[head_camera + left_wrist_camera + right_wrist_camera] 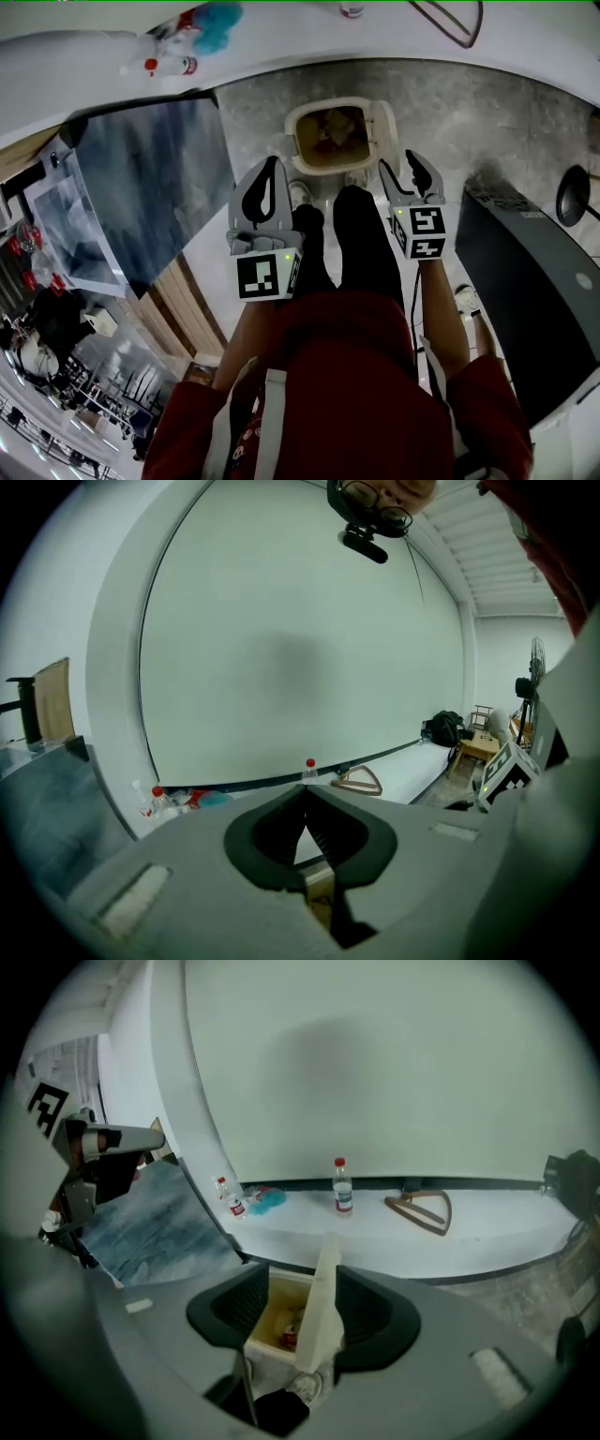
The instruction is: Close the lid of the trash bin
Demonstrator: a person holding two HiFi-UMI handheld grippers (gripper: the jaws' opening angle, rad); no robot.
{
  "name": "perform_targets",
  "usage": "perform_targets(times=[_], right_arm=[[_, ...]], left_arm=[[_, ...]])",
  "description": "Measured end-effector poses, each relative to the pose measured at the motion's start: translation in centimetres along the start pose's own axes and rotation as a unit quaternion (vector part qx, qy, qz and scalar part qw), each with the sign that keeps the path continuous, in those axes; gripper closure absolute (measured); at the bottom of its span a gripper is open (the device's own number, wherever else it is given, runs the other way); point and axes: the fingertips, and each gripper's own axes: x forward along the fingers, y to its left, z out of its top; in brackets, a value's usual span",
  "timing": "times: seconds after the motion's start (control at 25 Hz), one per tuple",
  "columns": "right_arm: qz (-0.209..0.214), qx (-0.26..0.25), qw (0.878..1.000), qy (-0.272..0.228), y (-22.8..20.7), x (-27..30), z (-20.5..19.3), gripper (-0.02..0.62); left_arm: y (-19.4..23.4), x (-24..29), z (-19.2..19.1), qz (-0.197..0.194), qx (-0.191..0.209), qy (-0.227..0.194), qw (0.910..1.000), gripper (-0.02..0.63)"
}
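Head view: the trash bin (292,142) stands on the grey floor just ahead of the person's shoes (300,192), its mouth uncovered and litter showing inside. Its lid (384,129) is raised along the bin's right edge. The left gripper (272,169) hangs short of the bin and to its left, while the right gripper (398,167) hangs short of it and just right of the lid; neither touches the bin. A blue-grey sheet (150,187) lies left of the bin and a dark cabinet (534,281) stands to its right, both apart from it. Left gripper view: the 2 jaws meet at their tips with nothing between them, and the bin is out of sight. Right gripper view: the 2 jaws stand wide apart and the pads press on nothing. The open bin and the edge-on lid appear through the gap, farther off. Beyond the bin, a white ledge (487,1241) carries 2 bottles (343,1185) and a wooden hanger (422,1208). Judged step: the approach, with the lid not yet reached. The next move probably calls for lowering the right gripper to the lid's upper edge and tipping it left over the mouth. Nothing visible blocks that swing, though the person's own legs and shoes crowd the bin's near side.
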Motion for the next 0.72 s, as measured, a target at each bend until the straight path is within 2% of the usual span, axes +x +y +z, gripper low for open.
perform_targets(times=[0.36, 0.56, 0.72], right_arm=[[0.044, -0.018, 0.998, 0.044, 1.0, 1.4, -3.5, 0.370], [0.052, -0.029, 0.997, 0.049, 2.4, 1.8, -3.4, 0.370], [0.068, -0.057, 0.994, 0.058, 5.5, 2.8, -3.5, 0.367]], left_arm=[[-1.0, 0.1, -2.6, 0.016, -0.018, 0.024, 0.9994, 0.603], [0.4, -0.8, -3.7, 0.025, -0.028, 0.021, 0.9991, 0.603], [2.4, -1.8, -5.0, 0.030, -0.039, 0.022, 0.9985, 0.603]])
